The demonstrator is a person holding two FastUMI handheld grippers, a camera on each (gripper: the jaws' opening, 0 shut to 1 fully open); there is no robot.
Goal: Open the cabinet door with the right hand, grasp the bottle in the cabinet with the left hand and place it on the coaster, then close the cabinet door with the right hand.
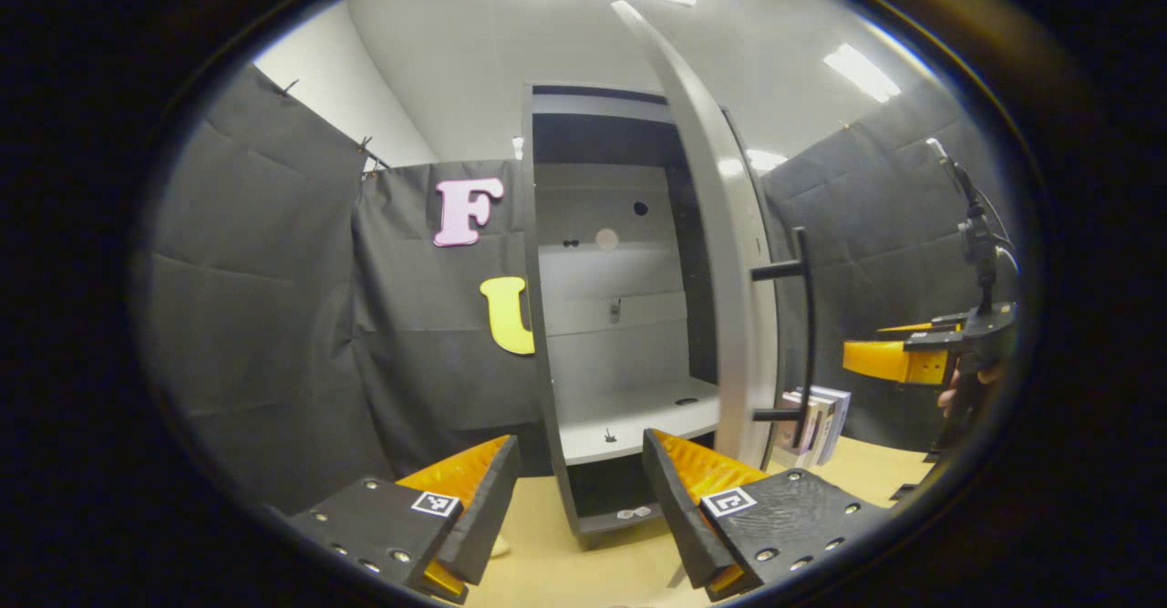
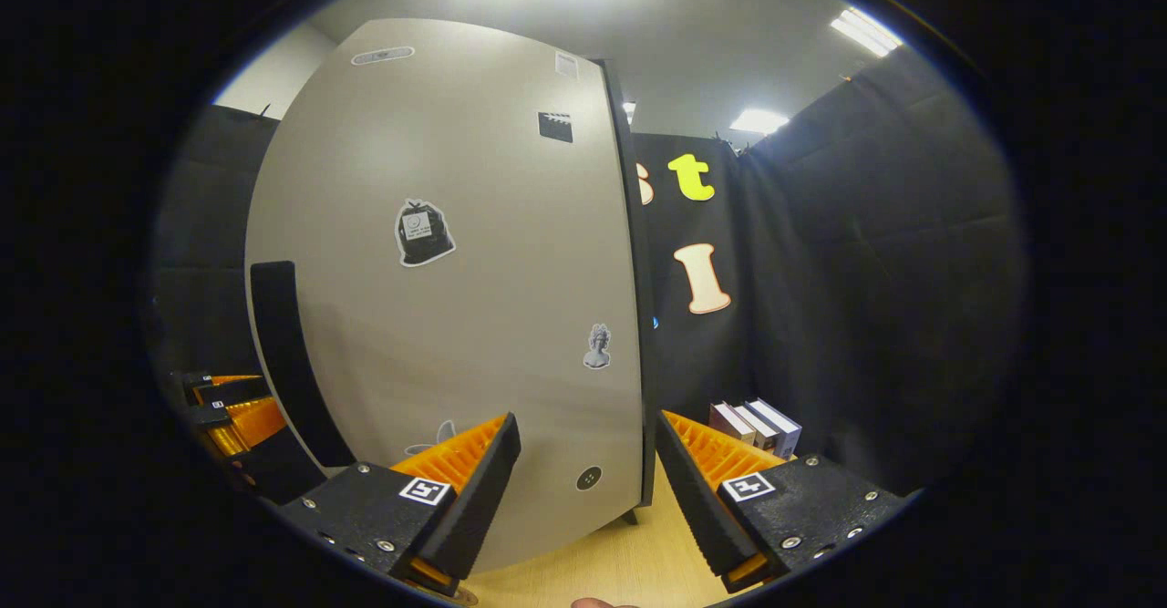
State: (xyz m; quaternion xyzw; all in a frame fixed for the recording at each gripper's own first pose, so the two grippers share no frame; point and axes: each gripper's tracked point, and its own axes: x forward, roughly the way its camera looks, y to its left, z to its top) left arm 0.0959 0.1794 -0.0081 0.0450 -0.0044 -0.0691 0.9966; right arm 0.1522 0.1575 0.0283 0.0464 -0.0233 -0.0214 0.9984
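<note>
The left gripper view is looking into the open cabinet [image 1: 620, 316]: pale shelves are sitting straight ahead of the left gripper [image 1: 581, 499], whose jaws are standing wide apart and gripping nothing. The door [image 1: 720, 252] is standing edge-on just right of those jaws, its dark handle [image 1: 802, 334] sticking out to the right. Past the handle, books [image 1: 818, 421] are standing on the table [image 1: 556, 562], and the right gripper [image 1: 889, 360] is hovering farther right; its jaw state I cannot tell here.

The right gripper view is facing the door's [image 2: 456, 298] stickered outer face instead. The right gripper [image 2: 588, 489] is spreading its jaws wide, empty, around the door's right edge without touching it. Books [image 2: 757, 426] are standing beyond the right jaw.
</note>
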